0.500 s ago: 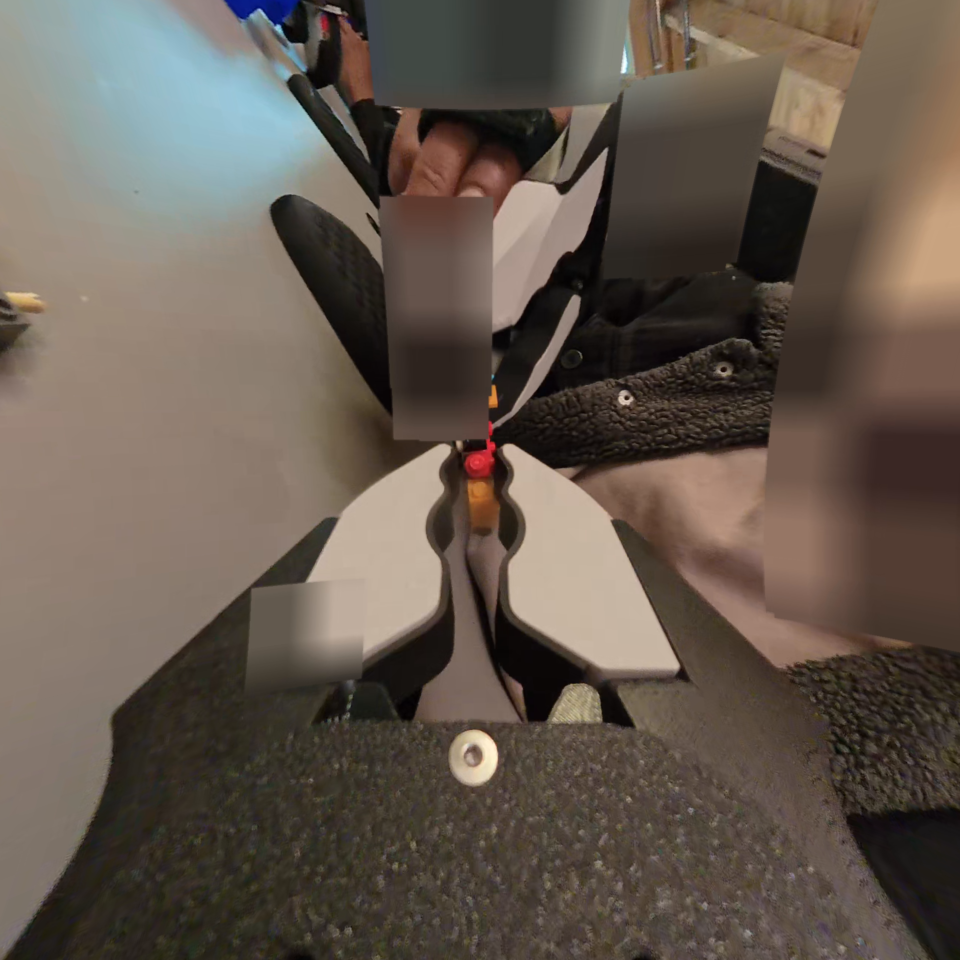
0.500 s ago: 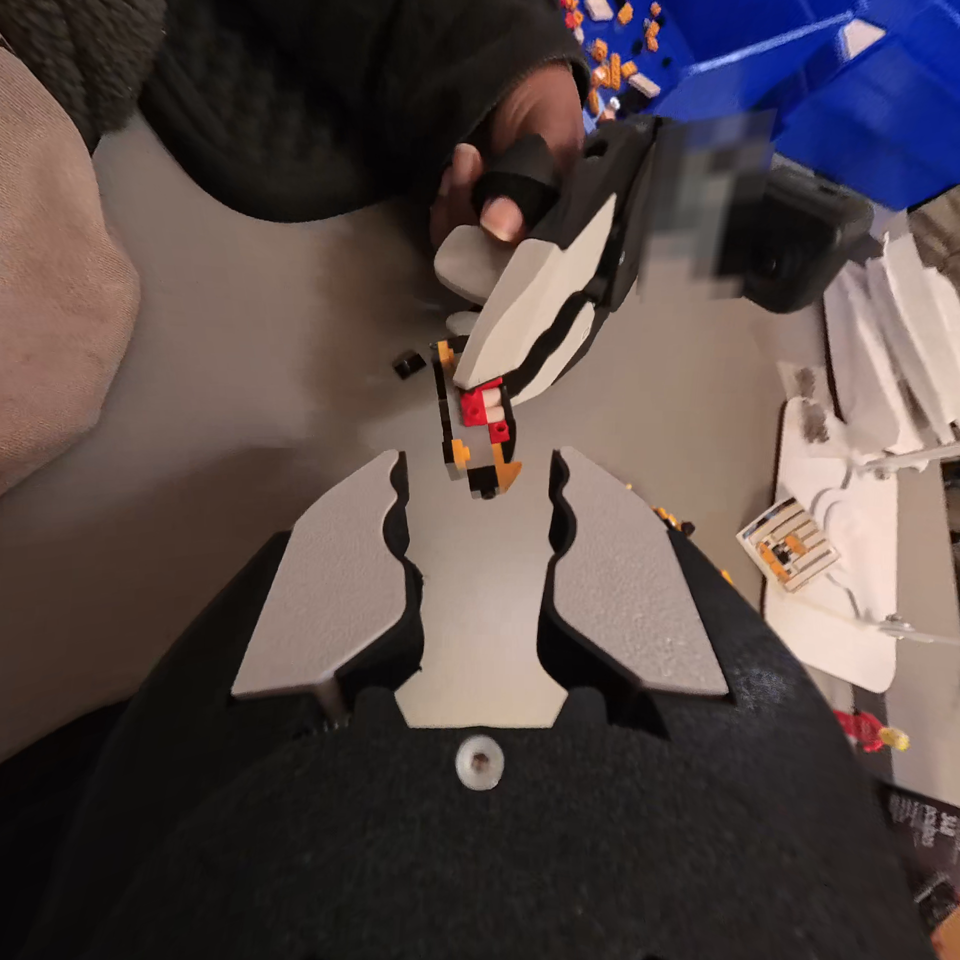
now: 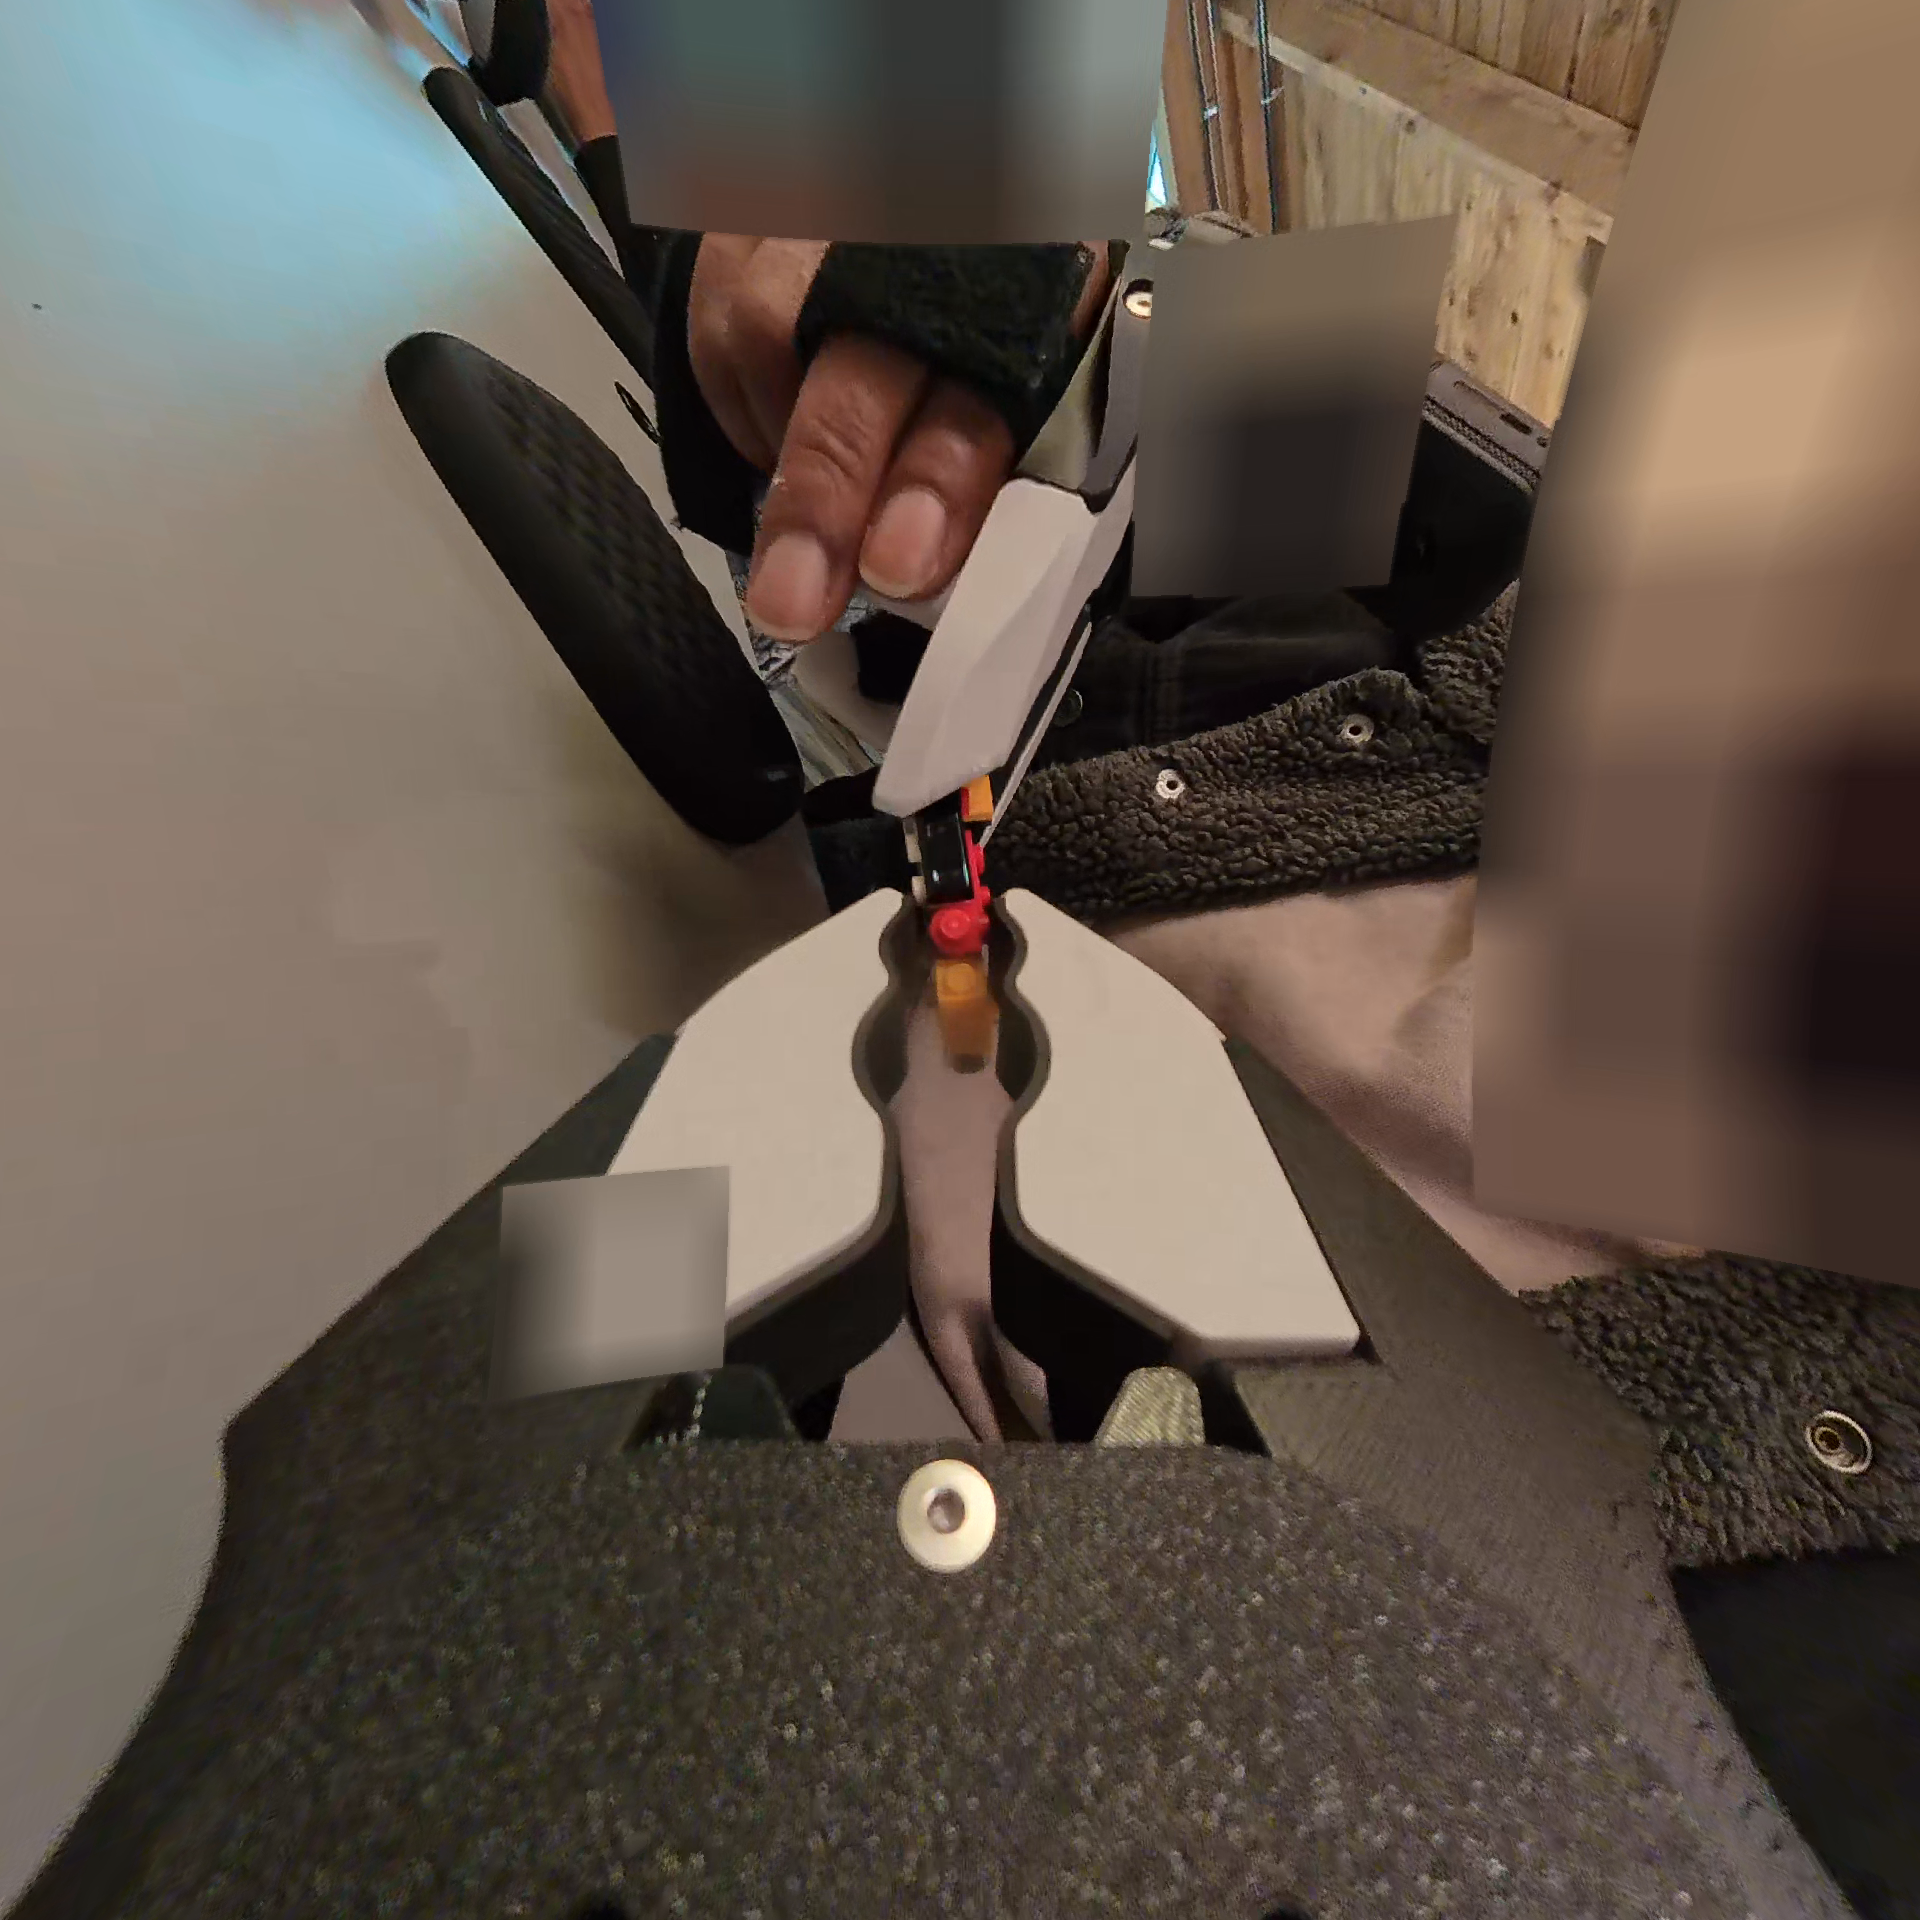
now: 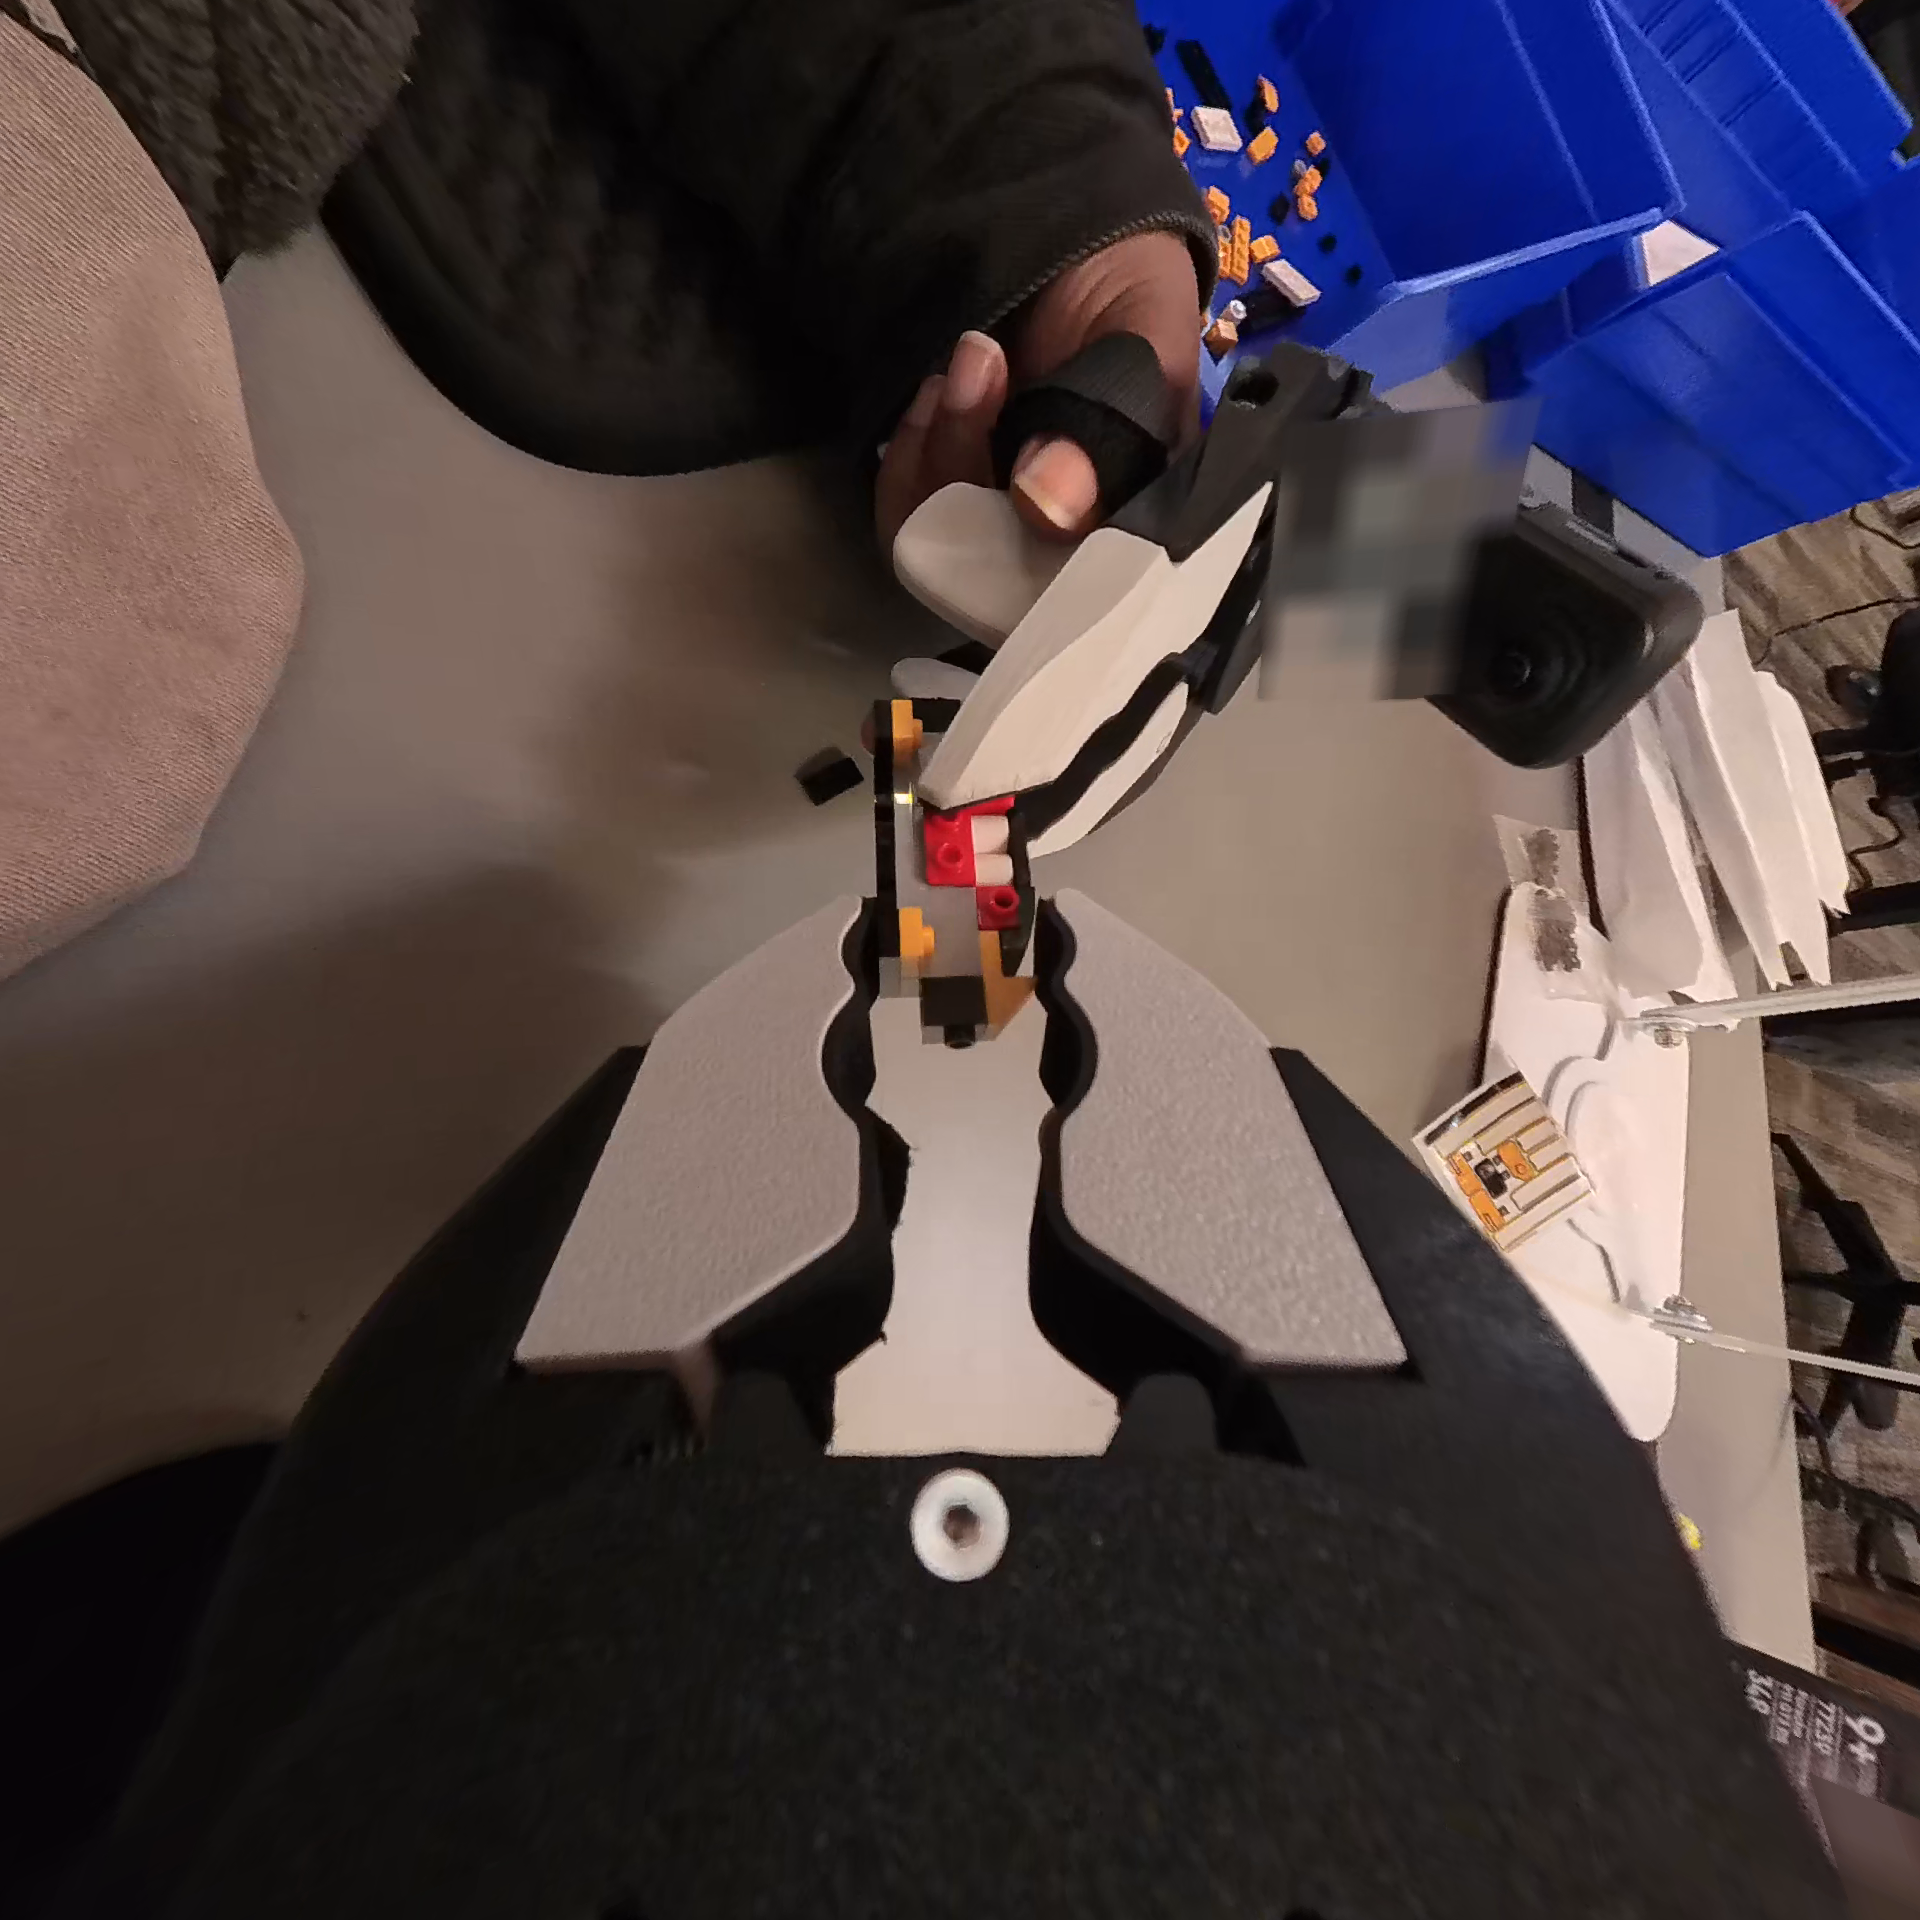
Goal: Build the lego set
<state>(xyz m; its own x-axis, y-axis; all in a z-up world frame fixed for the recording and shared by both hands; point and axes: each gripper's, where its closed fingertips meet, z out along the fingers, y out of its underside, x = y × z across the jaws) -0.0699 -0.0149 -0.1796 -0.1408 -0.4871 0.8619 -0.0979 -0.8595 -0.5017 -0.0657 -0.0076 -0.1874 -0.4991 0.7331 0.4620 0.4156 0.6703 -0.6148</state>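
Left wrist view: left hand-held gripper [image 3: 958, 912] sits at centre, jaws narrow & clamped on one end of the lego assembly [image 3: 956, 928]; a red piece is btwn the tips w/ an orange piece just behind it. The black part of the assembly pokes out toward 12 o'clock, where the right hand-held gripper [image 3: 951, 805] comes down and pinches it. Person's right hand [image 3: 831, 468], in a black fingerless glove, works that gripper at 12. Grey desk [image 3: 260, 727] fills 9 to 11 o'clock. A black textured pad [image 3: 582, 582] lies at 11. Dark fleece jacket [image 3: 1247, 810] is at 2 o'clock.

Right wrist view: right hand-held gripper is narrow, pads against both sides of the assembly's lower end, at centre. The assembly is held up off the desk, w/ red, orange, black & grey bricks showing. The left hand-held gripper enters from 1 o'clock and grips the upper end. It carries a black camera [image 4: 1558, 665] at 2 o'clock. Person's left hand [image 4: 1039, 416] holds it at 12. A loose black tile [image 4: 831, 774] lies on the desk just left of the assembly. Blue bins [image 4: 1662, 312] at 1 o'clock hold loose orange bricks [image 4: 1247, 239]. White paper bags [image 4: 1714, 810] & a small printed sheet [image 4: 1507, 1174] are at 3.
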